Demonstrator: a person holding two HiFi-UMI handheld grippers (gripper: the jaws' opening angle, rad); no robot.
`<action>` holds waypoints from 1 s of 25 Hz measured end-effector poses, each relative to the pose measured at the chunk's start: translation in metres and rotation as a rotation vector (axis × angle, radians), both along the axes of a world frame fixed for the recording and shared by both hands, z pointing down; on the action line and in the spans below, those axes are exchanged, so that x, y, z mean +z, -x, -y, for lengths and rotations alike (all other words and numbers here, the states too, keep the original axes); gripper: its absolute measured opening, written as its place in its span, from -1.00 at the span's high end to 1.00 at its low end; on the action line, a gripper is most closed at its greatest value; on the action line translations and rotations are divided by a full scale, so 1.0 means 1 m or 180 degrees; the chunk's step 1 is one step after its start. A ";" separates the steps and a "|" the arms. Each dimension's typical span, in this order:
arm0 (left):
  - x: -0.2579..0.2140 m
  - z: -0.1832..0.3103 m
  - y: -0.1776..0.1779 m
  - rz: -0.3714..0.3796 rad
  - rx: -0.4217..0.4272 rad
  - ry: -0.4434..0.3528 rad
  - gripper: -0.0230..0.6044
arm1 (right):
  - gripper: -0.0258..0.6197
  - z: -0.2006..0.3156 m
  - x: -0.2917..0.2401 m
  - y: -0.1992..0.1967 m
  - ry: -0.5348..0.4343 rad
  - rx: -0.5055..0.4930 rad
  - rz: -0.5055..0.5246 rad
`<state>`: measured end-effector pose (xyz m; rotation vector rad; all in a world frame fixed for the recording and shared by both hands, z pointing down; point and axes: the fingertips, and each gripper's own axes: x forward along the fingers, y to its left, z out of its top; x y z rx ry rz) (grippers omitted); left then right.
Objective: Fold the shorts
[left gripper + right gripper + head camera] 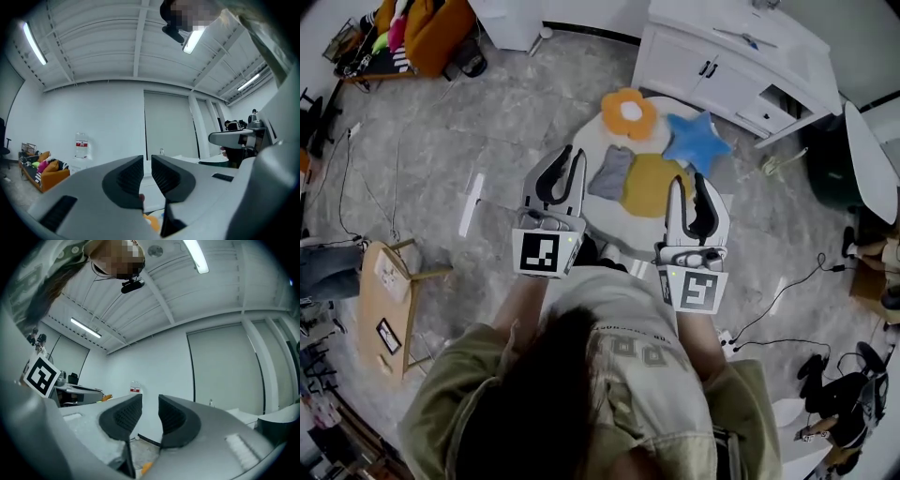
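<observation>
Grey shorts (610, 172) lying crumpled on round white table (592, 131), touching yellow cushion (652, 183), near orange flower cushion (629, 112) and blue star cushion (696, 141), left gripper (147, 164) raised, jaws a narrow slit apart, empty, right gripper (150, 401) alongside, jaws slightly wider apart, empty

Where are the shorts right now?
In the head view, the grey shorts lie on the round white table, just left of the yellow pad and below the orange flower pad.
</observation>
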<state>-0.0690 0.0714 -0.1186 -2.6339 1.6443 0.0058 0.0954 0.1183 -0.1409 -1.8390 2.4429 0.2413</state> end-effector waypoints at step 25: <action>-0.047 -0.002 -0.010 -0.0119 0.0020 -0.0523 0.90 | 0.92 0.001 -0.016 -0.006 -0.0254 0.0358 -0.0002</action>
